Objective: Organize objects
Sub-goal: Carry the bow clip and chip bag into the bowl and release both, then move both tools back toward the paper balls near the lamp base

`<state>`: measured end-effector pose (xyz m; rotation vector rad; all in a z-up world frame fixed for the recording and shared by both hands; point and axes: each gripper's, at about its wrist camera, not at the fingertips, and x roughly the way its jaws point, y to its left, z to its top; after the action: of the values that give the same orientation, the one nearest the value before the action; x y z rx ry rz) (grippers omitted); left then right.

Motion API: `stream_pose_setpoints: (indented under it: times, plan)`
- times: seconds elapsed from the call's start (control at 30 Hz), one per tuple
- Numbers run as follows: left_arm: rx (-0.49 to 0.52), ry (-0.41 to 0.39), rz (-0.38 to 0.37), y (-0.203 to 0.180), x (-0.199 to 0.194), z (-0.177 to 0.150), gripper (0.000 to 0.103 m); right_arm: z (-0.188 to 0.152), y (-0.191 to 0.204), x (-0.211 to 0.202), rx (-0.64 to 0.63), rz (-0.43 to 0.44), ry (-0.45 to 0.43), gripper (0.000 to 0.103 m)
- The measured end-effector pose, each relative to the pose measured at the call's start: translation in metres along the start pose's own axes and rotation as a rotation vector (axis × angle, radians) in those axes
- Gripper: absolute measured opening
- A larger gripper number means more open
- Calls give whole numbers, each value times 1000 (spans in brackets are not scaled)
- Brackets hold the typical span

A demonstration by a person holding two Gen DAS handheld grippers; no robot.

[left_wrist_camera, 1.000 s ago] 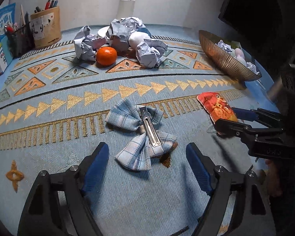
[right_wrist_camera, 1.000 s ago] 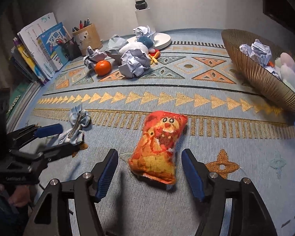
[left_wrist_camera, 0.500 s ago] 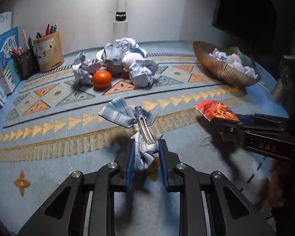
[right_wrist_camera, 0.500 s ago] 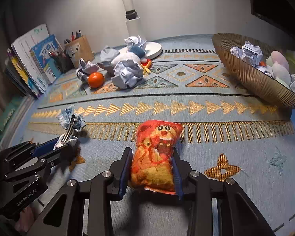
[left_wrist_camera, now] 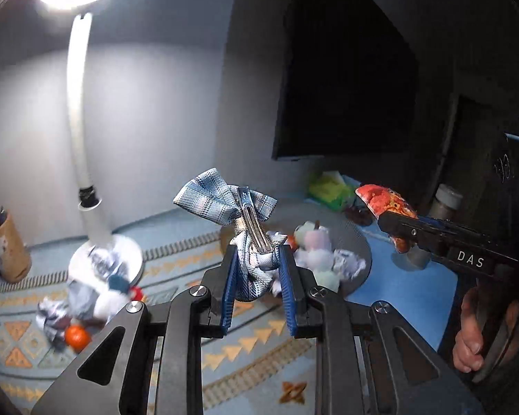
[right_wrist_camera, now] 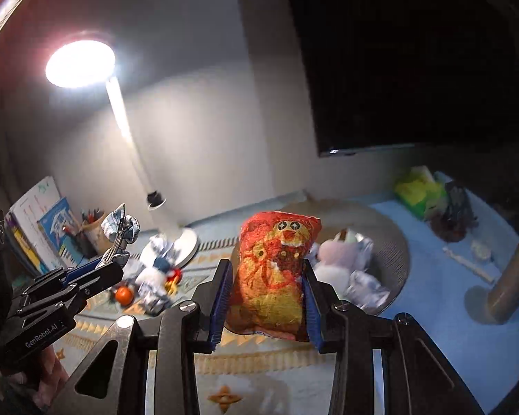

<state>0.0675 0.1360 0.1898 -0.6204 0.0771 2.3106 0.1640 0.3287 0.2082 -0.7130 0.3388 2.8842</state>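
The left tongs (left_wrist_camera: 257, 288) are closed on a blue plaid hair bow (left_wrist_camera: 240, 228), pinching its lower lobe so the upper lobe and the metal clip stand up above the pads. The right tongs (right_wrist_camera: 264, 302) are clamped across the middle of an orange snack bag (right_wrist_camera: 276, 269), held upright. Both things are up in the air, well above the patterned mat (left_wrist_camera: 225, 349), with the woven bowl (right_wrist_camera: 394, 252) beyond them already holding crumpled paper and soft pastel toys. The desk lamp (left_wrist_camera: 79, 128) glares at the left, and a heap of paper balls with an orange (left_wrist_camera: 76, 335) lies by its base.

The bow looks light and floppy; cloth alone may slide, so a hold closer to the stiff clip would be surer. The bag seems light, puffy and slick, likely to crush or squirt out if squeezed hard, so a gentle hold across its middle suits it
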Motion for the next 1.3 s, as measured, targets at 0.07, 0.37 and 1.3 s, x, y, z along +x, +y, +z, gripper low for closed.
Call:
stream_pose_setpoints:
  times: [0.07, 0.37, 1.3]
  plan:
    - [9, -2, -31, -11, 26, 18, 20, 17, -18, 8, 25, -25, -15, 37]
    - [-14, 160, -74, -5, 158, 33, 22, 42, -71, 111, 172, -43, 107, 37]
    - [-151, -13, 206, 118, -126, -18, 102, -9, 116, 37, -31, 298, 195, 88]
